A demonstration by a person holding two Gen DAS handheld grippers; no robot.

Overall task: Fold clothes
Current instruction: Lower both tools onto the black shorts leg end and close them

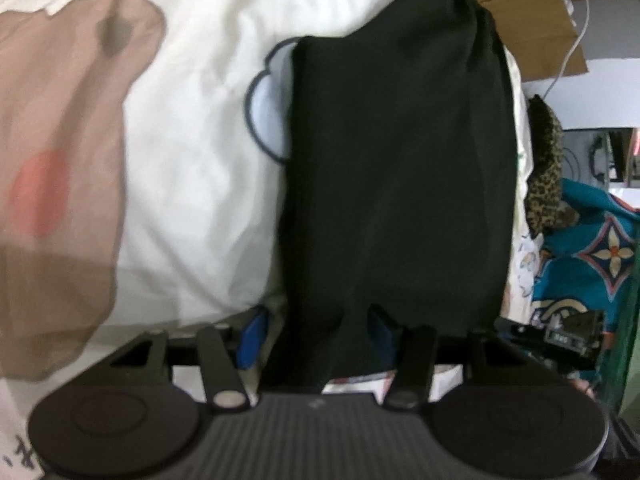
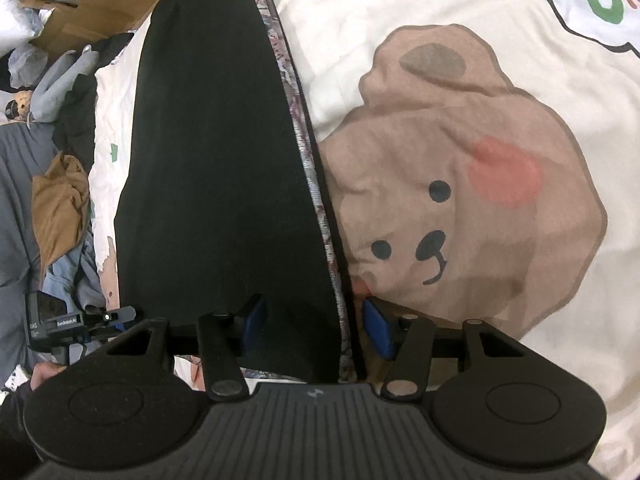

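Note:
A black garment (image 1: 400, 160) lies in a long strip on a white bed cover (image 1: 200, 160) printed with a brown bear. My left gripper (image 1: 316, 336) points down at the strip's near end. Bunched black cloth fills the gap between its blue pads (image 1: 252, 340), and the jaws look shut on it. In the right wrist view the black garment (image 2: 216, 160) shows a patterned hem (image 2: 308, 152) along its right edge. My right gripper (image 2: 314, 324) straddles that near end, hem included, with both pads against the cloth. The bear print (image 2: 460, 184) lies just right of it.
The bed's edge runs along the garment's outer side. Past it are a cardboard box (image 1: 532, 20), a leopard-print cloth (image 1: 546, 168), a teal patterned cloth (image 1: 592, 248), a brown garment (image 2: 60, 200) and blue clothes. The other gripper's body (image 2: 60, 324) and a hand (image 2: 44, 372) show at lower left.

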